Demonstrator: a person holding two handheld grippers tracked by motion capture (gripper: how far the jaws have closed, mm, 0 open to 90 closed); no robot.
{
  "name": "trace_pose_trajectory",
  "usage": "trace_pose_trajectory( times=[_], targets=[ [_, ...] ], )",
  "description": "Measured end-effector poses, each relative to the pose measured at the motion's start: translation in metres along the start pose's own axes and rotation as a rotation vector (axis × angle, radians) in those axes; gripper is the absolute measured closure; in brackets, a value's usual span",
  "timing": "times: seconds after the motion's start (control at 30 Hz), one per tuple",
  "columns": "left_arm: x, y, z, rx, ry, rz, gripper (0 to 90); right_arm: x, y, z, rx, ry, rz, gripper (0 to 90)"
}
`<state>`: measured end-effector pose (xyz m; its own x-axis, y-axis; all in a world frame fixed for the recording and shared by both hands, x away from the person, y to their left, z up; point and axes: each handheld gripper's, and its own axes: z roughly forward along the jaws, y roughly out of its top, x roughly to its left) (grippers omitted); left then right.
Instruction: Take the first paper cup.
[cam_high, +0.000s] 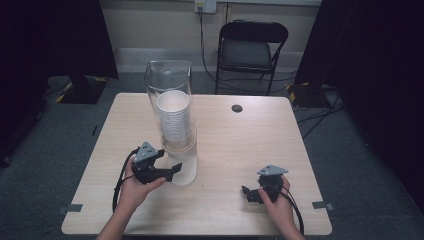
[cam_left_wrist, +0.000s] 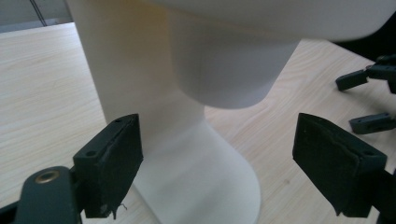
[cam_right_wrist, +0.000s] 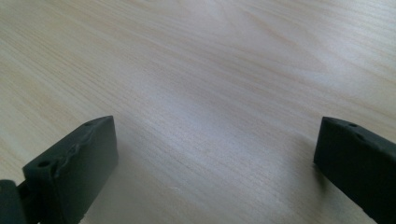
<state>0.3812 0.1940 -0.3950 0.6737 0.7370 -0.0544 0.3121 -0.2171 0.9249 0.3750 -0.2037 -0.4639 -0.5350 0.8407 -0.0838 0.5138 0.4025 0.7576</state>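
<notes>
Two black jaws of the left gripper (cam_left_wrist: 219, 163) stand spread wide at the bottom of the left gripper view, with the base of the clear cylinder (cam_left_wrist: 196, 177) between them and nothing pinched yet; one jaw sits just beside the cylinder's wall, the other stays apart from it. From the high view, that tall cylinder (cam_high: 172, 125) stands upright left of the table's (cam_high: 250, 150) middle, holding a stack of white paper cups (cam_high: 174, 120), and the left gripper (cam_high: 170, 172) sits at its foot. Over at the right, the right gripper (cam_high: 248, 194) rests low near the front edge, well apart from the cylinder, its jaws likewise spread over bare wood (cam_right_wrist: 210, 93). Judging by this, the step in hand is the approach to grasp the cylinder's base; next, the left jaws would need to close squarely on it without tipping it.
</notes>
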Motion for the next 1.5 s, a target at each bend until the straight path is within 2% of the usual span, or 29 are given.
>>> trace_pose_trajectory(
  times=[0.2,0.33,0.53,0.6,0.73,0.87,0.97,1.0,1.03,1.1,1.2,1.5],
  targets=[
    [-0.002,0.011,-0.001,-0.027,-0.031,-0.004,15.8,0.000,0.000,0.000,0.000,0.000,0.000,0.0],
    [-0.002,0.017,-0.002,-0.053,-0.025,-0.011,15.7,0.000,0.000,0.000,0.000,0.000,0.000,0.0],
    [-0.002,0.019,0.004,-0.066,-0.021,-0.026,15.7,0.000,0.000,0.000,0.000,0.000,0.000,0.0],
    [-0.002,0.019,0.009,-0.061,-0.003,-0.014,15.7,0.000,0.000,0.000,0.000,0.000,0.000,0.0],
    [-0.001,0.019,0.018,-0.113,0.027,-0.031,16.0,0.000,0.000,0.000,0.000,0.000,0.000,0.0],
    [-0.003,0.019,0.023,-0.134,0.050,0.011,19.1,0.000,0.000,0.000,-0.002,0.003,-0.004,0.0],
    [-0.005,0.019,0.026,-0.146,0.061,0.023,23.4,0.000,0.000,0.000,0.000,0.003,-0.001,0.0],
    [-0.006,0.019,0.027,-0.152,0.050,0.044,26.3,0.000,0.000,0.000,0.000,0.003,-0.002,0.0],
    [-0.007,0.018,0.028,-0.158,0.062,0.061,31.6,0.000,0.000,0.000,0.000,0.003,-0.001,0.0],
    [-0.007,0.017,0.030,-0.174,0.049,0.067,32.4,0.000,0.000,-0.001,0.000,0.003,-0.001,0.0],
    [-0.010,0.016,0.029,-0.165,0.079,0.063,33.3,0.000,-0.001,-0.001,0.001,0.005,-0.001,0.0],
    [-0.015,0.012,0.031,-0.187,0.110,0.064,34.2,0.000,-0.001,-0.001,0.000,0.005,-0.004,0.0]
  ],
)
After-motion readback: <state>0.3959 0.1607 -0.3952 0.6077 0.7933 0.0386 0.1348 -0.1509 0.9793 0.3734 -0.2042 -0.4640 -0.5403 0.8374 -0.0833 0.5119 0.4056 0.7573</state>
